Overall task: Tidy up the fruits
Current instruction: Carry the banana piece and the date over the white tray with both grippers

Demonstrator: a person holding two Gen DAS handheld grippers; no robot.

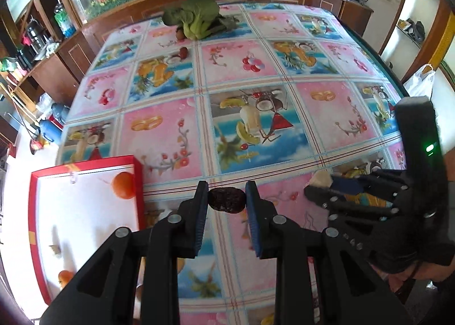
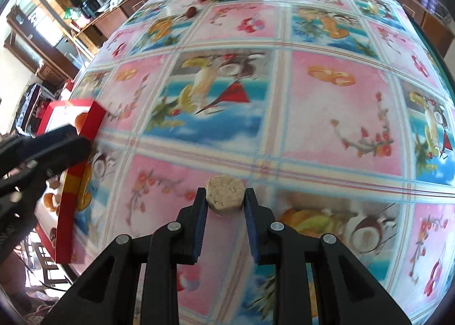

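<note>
My left gripper is shut on a dark wrinkled fruit and holds it above the tablecloth, just right of the red box. The box has a white inside and holds an orange fruit and another near its front. My right gripper is shut on a pale beige round piece; it also shows at the right of the left wrist view. Two small red fruits lie far back on the table.
A leafy green vegetable lies at the table's far edge. The table carries a pink and blue fruit-print cloth. Wooden cabinets stand left, shelves right. A white plastic bag hangs off the right edge.
</note>
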